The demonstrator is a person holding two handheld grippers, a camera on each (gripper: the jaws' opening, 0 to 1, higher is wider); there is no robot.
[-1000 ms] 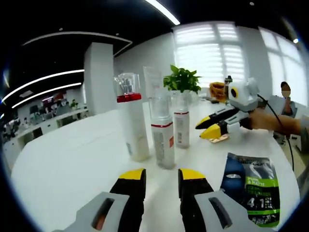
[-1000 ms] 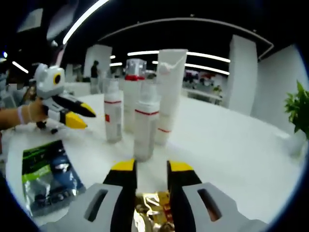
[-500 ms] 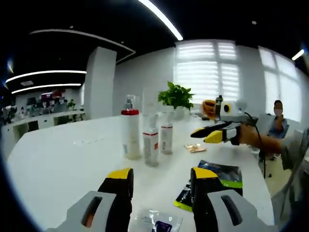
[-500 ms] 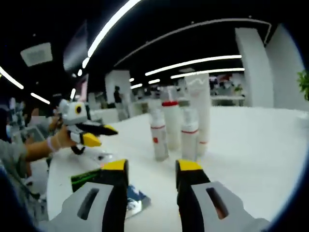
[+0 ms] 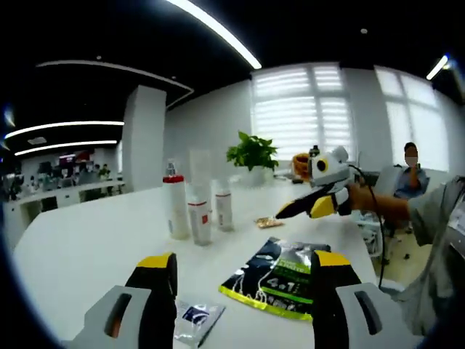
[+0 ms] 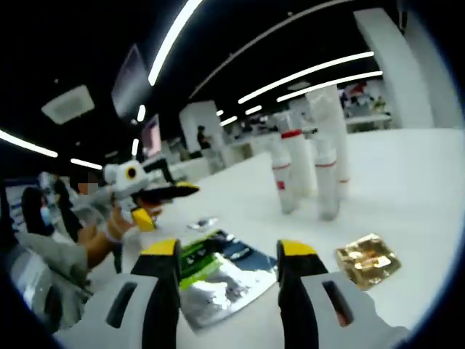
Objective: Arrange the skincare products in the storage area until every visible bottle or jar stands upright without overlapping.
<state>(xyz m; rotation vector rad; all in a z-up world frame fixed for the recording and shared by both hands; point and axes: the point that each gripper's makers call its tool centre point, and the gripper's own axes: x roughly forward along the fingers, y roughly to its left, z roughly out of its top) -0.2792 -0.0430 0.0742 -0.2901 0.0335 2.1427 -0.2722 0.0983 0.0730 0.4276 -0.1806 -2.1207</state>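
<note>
On the white table (image 5: 80,247), well in from the near edge, the skincare bottles (image 5: 195,211) stand upright in a tight cluster. Both cameras sit farther from them than a second ago, so they look smaller. Nearer the edge lie a green-and-black pouch (image 5: 280,276), a clear sachet (image 5: 190,320) and a gold sachet (image 6: 368,258). Left gripper (image 5: 243,280): jaws wide, empty, more spread than before. Right gripper (image 6: 229,265): jaws wide, empty. Potted plant (image 5: 251,153) behind the bottles.
</note>
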